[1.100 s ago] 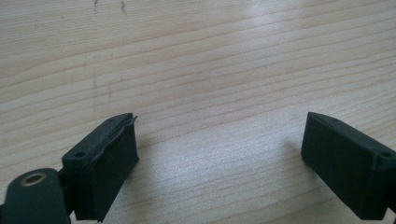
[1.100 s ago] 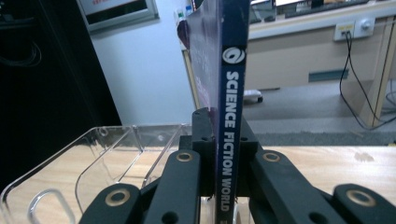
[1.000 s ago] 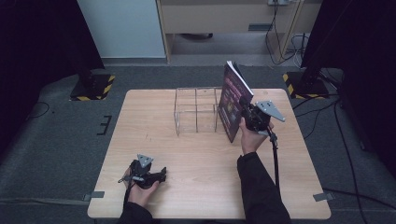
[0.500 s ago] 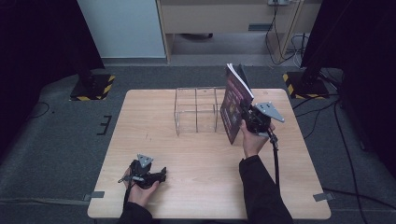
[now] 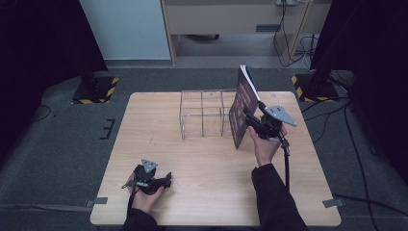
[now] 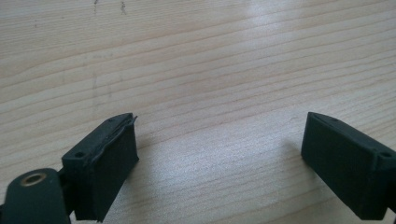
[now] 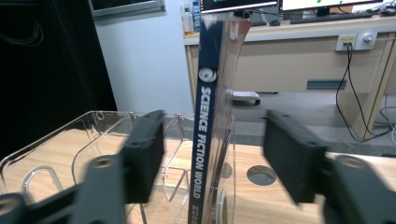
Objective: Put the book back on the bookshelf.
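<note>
- Right gripper (image 5: 255, 126): positioned at the right end of the clear rack (image 5: 203, 113), level with the magazine (image 5: 242, 107). In the right gripper view the 2 jaws stand apart, 1 on each side of the spine (image 7: 204, 140), with a gap showing on both sides; no clamping contact is visible.
- Magazine: stands upright on its lower edge, spine toward the right gripper, just beside the rack's right wall (image 7: 224, 154). Whether it is already inside the end slot or resting against the outside cannot be determined. The upright pose matches the vertical dividers, which probably explains the orientation.
- Judgement: with the jaws straddling the spine, the gripper can either close to steer the magazine or back away and leave it standing.
- Left gripper (image 5: 153, 180): rests low on the wooden table (image 5: 192, 192) near the front edge, well apart from the rack. Jaws are spread wide over bare wood (image 6: 219, 116) and carry nothing; it appears parked clear of the work.
</note>
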### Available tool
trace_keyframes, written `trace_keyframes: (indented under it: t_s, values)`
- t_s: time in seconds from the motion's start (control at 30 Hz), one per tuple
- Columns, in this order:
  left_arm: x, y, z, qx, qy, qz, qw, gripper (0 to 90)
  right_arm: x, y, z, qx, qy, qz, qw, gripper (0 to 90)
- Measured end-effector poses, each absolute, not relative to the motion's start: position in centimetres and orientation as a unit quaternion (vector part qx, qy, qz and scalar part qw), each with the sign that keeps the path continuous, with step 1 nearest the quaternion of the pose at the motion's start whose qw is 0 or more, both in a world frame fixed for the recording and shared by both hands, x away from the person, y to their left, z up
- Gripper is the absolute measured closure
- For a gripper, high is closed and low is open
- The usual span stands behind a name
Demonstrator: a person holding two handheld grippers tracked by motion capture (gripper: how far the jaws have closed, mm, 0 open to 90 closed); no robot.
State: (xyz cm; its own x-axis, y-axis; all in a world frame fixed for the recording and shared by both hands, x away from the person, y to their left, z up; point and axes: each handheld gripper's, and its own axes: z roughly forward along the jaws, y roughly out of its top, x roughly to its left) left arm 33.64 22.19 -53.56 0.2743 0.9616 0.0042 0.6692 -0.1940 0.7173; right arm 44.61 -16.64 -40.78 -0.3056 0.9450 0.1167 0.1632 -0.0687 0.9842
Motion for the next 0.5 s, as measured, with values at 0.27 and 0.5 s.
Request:
trace_keyframes:
  t_s: [0.27, 0.5]
  values:
    - [33.6, 22.2, -53.6, 0.736, 0.554, 0.236, 0.31, 9.6, 42.4, -18.9, -40.7, 0.471, 0.607, 0.563, 0.305, 17.9]
    - [33.6, 22.2, -53.6, 0.736, 0.554, 0.236, 0.31, 9.6, 39.0, -21.8, -44.2, 0.472, 0.652, 0.512, 0.298, 14.6]
